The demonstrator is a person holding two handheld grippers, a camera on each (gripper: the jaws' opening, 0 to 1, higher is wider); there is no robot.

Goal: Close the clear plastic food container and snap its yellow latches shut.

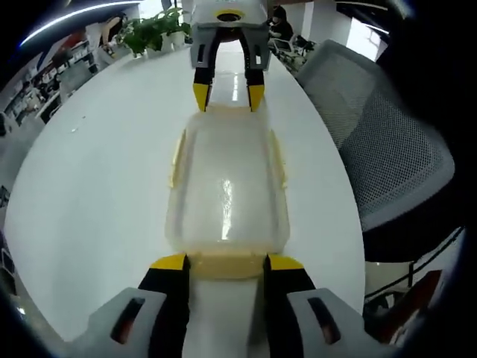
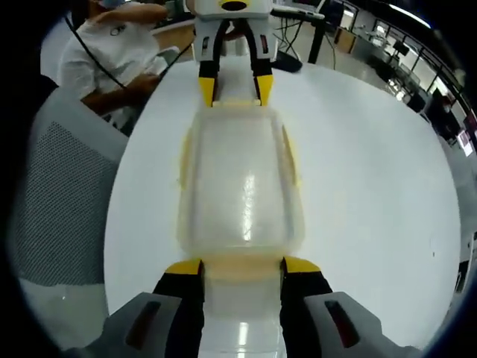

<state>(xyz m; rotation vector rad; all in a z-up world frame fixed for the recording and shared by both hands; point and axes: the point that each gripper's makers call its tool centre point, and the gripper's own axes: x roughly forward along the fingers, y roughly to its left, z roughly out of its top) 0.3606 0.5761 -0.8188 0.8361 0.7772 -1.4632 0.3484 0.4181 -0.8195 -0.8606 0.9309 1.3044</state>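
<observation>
The clear plastic container (image 1: 226,186) lies lengthwise on the white table (image 1: 97,186) with its lid on. Pale yellow latches run along its long sides (image 1: 177,158) (image 2: 294,160). My left gripper (image 1: 227,262) is open at the container's near end, its yellow-tipped jaws on either side of the end latch (image 1: 227,266). Facing it at the far end, the right gripper (image 1: 227,93) also stands open. In the right gripper view the container (image 2: 242,186) runs from my right gripper (image 2: 243,266), open astride the near end latch (image 2: 243,268), to the left gripper (image 2: 234,88).
A grey mesh office chair (image 1: 387,149) stands at the table's edge beside the container, also visible (image 2: 67,194) in the right gripper view. Potted plants (image 1: 153,31) stand at the table's far end. A person in white (image 2: 112,56) sits behind the chair.
</observation>
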